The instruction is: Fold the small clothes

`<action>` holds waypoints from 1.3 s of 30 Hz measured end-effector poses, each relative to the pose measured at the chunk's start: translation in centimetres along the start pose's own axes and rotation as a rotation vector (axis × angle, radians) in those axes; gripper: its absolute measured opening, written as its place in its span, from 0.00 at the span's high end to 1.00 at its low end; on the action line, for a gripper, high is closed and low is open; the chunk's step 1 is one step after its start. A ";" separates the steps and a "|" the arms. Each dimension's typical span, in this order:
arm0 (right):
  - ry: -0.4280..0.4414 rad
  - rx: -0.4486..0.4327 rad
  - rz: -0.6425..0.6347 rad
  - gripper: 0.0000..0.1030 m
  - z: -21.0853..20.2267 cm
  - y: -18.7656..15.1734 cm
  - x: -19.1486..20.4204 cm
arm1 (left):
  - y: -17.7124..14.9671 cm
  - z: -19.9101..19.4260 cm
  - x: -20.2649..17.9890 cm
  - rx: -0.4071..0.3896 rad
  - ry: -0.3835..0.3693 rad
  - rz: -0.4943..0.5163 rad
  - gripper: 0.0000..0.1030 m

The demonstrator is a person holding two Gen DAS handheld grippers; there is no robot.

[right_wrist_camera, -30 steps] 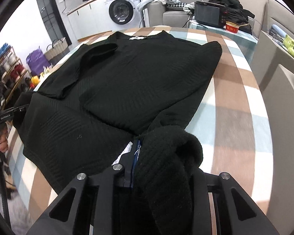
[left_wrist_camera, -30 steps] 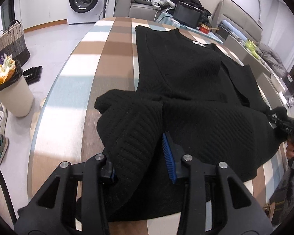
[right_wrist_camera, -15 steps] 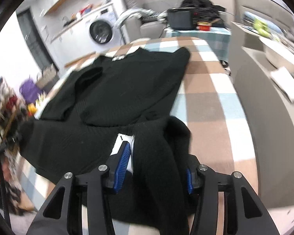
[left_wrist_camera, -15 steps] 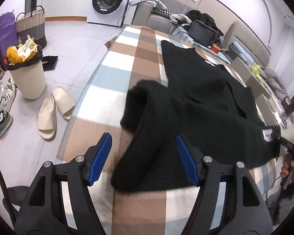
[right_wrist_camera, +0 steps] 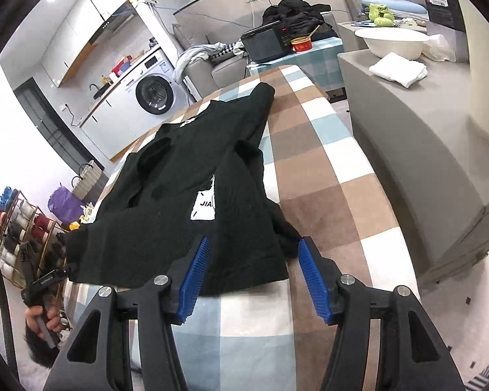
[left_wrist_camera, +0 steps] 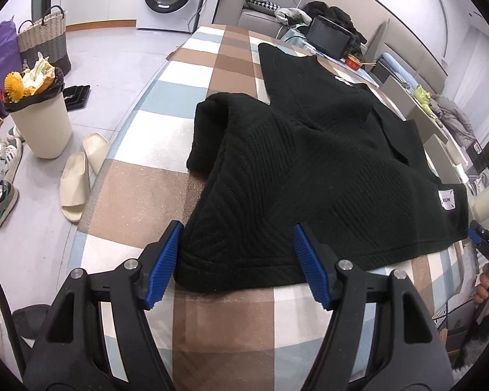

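Both grippers angled down over sweater [left_wrist_camera: 309, 163]

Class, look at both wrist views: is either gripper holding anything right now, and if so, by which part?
Nothing is held. The left gripper is open over the black knitted sweater's hem; the right gripper's jaws are opening, pads clear of the fabric.

Both tongs point downward. The left tongs [left_wrist_camera: 236, 262] stand spread, pads pressing on nothing. The right tongs [right_wrist_camera: 252, 280] are opening, blue pads [right_wrist_camera: 194, 282] gripping nothing.
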State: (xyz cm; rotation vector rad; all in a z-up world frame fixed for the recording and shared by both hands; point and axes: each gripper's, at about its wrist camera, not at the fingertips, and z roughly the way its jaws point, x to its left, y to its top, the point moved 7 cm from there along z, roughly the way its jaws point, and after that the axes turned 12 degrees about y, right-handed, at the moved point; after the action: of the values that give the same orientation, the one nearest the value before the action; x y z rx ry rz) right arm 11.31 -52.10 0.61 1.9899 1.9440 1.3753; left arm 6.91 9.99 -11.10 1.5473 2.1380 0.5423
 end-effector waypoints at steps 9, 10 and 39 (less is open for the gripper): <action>0.044 0.051 -0.054 0.50 1.1 -0.4 1.1 | -0.2 -1.4 0.5 -0.017 0.023 0.000 0.70; 0.063 0.048 -0.067 0.50 0.7 -0.6 1.6 | -0.2 -1.9 0.7 -0.023 -0.002 -0.019 0.72; 0.093 0.052 -0.064 0.92 2.1 -0.5 2.6 | -0.2 -3.4 0.4 -0.030 0.029 -0.020 0.88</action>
State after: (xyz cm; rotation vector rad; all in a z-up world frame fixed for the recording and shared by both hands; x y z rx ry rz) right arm 11.72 -48.73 0.52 1.8987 2.0846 1.4414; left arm 4.76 10.08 -8.46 1.5091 2.1544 0.5912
